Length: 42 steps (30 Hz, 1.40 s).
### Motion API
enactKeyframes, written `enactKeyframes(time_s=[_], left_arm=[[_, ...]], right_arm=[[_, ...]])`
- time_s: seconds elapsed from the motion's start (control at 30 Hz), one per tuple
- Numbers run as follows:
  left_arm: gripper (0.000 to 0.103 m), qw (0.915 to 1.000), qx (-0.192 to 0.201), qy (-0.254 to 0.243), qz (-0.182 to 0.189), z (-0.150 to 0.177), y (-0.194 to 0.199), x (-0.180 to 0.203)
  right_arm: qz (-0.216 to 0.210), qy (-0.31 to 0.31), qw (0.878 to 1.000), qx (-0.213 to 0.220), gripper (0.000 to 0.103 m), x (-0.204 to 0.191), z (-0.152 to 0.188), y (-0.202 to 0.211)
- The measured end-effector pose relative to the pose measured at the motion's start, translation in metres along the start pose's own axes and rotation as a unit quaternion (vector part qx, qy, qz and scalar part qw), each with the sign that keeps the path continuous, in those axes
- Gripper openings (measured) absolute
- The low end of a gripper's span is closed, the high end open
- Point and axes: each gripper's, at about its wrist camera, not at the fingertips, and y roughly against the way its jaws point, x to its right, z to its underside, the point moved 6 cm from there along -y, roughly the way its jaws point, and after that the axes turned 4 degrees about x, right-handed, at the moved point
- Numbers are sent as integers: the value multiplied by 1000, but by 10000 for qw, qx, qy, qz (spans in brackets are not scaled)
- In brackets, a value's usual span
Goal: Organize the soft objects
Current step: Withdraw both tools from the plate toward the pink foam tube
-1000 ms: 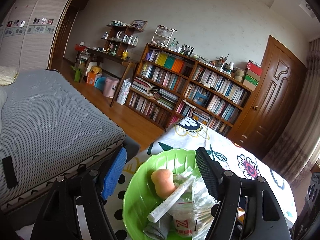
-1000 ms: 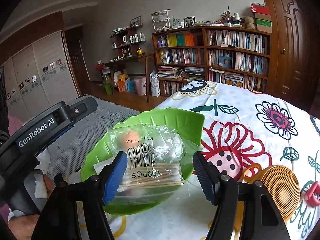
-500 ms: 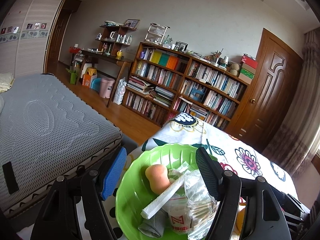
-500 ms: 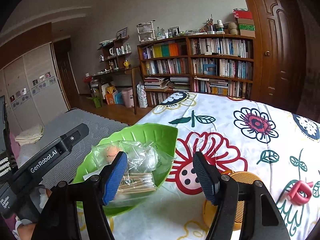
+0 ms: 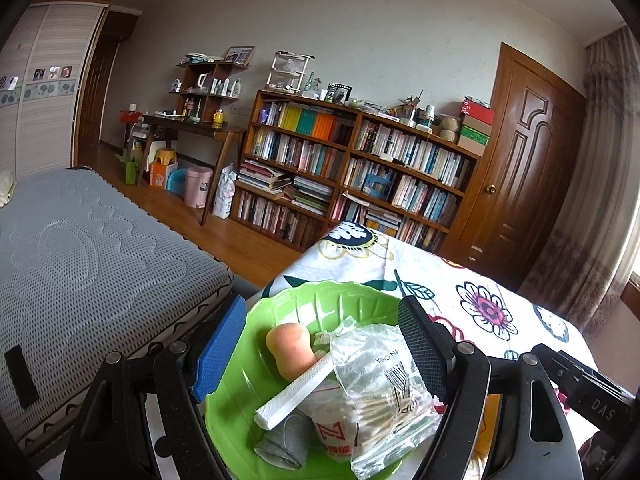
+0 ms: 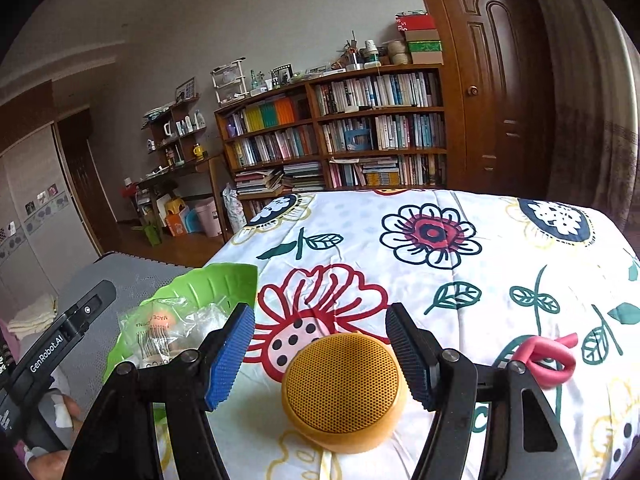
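A green leaf-shaped bowl [image 5: 240, 376] sits at the near left of the flowered table. It holds an orange sponge [image 5: 290, 348], a white roll [image 5: 296, 392], a grey cloth [image 5: 284, 440] and a clear bag of cotton swabs [image 5: 384, 392]. My left gripper [image 5: 320, 352] hangs open over the bowl with nothing gripped. In the right wrist view the same bowl [image 6: 212, 280] lies to the left. My right gripper [image 6: 320, 352] stands open, its fingers on either side of a round yellow mesh-topped object [image 6: 344, 388]. A pink foam twist [image 6: 544, 360] lies on the cloth to the right.
The flowered tablecloth [image 6: 440, 280] covers the table. A grey mattress [image 5: 80, 248] lies left of the table. A bookshelf [image 5: 352, 176] and a wooden door [image 5: 520, 168] stand at the back. A hand [image 6: 52, 432] holds the left gripper's handle.
My right gripper swung right, away from the bowl and its swab bag, and now frames the yellow round object. The left gripper shifted slightly, staying open over the bowl.
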Motion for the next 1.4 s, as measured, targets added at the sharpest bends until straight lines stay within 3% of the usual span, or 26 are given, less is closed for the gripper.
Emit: enactKeyframes(time_s=[0.4,0.77,1.13,1.4], left_arm=[[79,9994,-102,-286,143,9,-1,19],[79,9965,78,-771,319,13,4,43],[79,9921,157,-1055,661,17,10,64],[84,9873,91,-1250,973,21,13,80]], right_arm=[[498,-389,9980,90,74,49,5,15],[976,-748,9924,6,76,96,22,25],[1498,-1003,9835,-150,89,144,36,28],[1695,-1018,9792,-452,93,165,45,18]])
